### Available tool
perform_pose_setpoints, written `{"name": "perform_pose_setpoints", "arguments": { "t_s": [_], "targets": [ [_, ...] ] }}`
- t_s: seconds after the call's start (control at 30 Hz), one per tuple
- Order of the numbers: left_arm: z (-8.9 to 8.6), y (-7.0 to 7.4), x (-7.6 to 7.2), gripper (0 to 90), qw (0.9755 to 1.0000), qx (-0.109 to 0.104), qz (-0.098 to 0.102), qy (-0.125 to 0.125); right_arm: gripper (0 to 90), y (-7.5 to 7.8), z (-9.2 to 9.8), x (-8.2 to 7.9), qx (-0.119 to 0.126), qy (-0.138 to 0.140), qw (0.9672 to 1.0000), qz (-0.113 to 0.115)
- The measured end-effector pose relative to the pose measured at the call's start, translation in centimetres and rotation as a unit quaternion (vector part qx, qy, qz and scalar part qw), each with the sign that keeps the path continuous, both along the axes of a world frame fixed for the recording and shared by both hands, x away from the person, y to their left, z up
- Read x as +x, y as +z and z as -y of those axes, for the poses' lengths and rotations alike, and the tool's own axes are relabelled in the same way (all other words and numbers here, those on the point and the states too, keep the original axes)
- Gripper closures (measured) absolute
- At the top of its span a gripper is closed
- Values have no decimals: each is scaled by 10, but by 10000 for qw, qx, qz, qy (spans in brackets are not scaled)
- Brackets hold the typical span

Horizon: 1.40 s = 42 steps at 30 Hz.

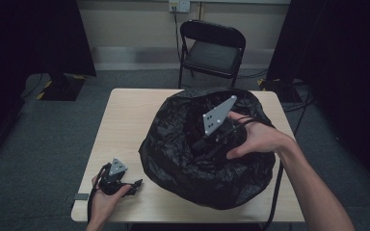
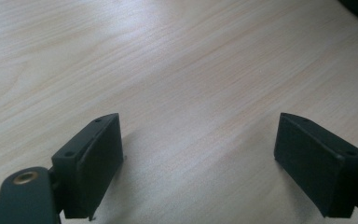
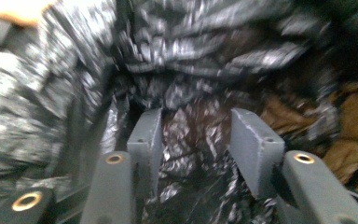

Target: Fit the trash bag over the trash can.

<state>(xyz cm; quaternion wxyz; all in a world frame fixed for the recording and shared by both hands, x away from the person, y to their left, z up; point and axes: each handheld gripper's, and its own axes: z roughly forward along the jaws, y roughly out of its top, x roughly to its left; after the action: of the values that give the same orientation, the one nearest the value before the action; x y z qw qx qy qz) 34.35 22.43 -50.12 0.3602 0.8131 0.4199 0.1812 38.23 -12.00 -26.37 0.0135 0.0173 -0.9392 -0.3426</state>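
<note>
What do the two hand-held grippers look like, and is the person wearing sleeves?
Both the left gripper and the right gripper are black, each topped by a grey three-cornered plate with small holes, each trailing a black cable. Their jaws are blocky, with brass-coloured eyelets. Both forearms are bare; no sleeves.

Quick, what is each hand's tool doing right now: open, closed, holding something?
Left tool: open, empty, resting over bare table.
Right tool: half open inside the black bag; crinkled plastic lies between its jaws, but a grip cannot be told.

Crumpled black bag (image 1: 207, 159), seemingly open-topped, on table
</note>
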Motion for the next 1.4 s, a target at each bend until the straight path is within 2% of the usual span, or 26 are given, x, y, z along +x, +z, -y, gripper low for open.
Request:
{"name": "perform_pose_setpoints", "arguments": {
  "t_s": [0.2,0.37,0.5,0.63,0.7,0.73,0.8,0.87,1.0,1.03,1.13,1.17,1.2,1.23,1.27,1.3,1.33,1.4],
  "targets": [
    [0,0,0,150,10000,0,0,0,503,-18,-9,4,-457,-52,9989,-109],
    [0,0,0,150,10000,-1,0,0,462,-34,-17,3,-912,11,9955,-247],
    [0,0,0,150,10000,1,-1,-4,408,-42,-21,2,-1244,51,9919,-254],
    [0,0,0,149,10000,2,-1,-7,339,-43,-22,2,-1356,4,9907,-122],
    [0,0,0,149,10000,-1,1,-7,329,-41,-22,2,-1316,-13,9912,-127],
    [0,0,1,149,10000,0,3,-9,323,-38,-22,3,-1199,-57,9927,-110],
    [0,0,1,149,10000,1,2,-7,307,-25,-20,6,-835,-247,9962,-64],
    [0,0,1,149,10000,0,4,-8,292,-13,-16,10,-561,-428,9975,56],
    [0,0,1,148,10000,-2,2,-3,325,12,-5,18,72,-801,9966,199],
    [0,0,1,148,10000,-8,-1,0,342,15,-3,19,156,-883,9956,281],
    [0,0,2,148,10000,-10,3,1,411,25,8,30,546,-1266,9895,439],
    [0,0,2,148,10000,-10,3,2,434,27,14,38,685,-1522,9851,423],
    [0,0,2,148,10000,-10,3,3,438,28,17,41,753,-1630,9828,438],
    [0,0,2,148,10000,-13,-1,1,457,28,19,46,785,-1815,9791,475],
    [0,0,2,148,10000,-12,-4,2,466,27,20,51,730,-1986,9761,503],
    [0,0,3,148,10000,-8,-4,0,468,25,20,54,677,-2075,9744,534],
    [0,0,3,148,10000,-9,-3,1,469,21,20,59,494,-2199,9727,549],
    [0,0,3,148,10000,-9,-2,1,458,13,17,66,244,-2276,9723,482]
  ]
}}
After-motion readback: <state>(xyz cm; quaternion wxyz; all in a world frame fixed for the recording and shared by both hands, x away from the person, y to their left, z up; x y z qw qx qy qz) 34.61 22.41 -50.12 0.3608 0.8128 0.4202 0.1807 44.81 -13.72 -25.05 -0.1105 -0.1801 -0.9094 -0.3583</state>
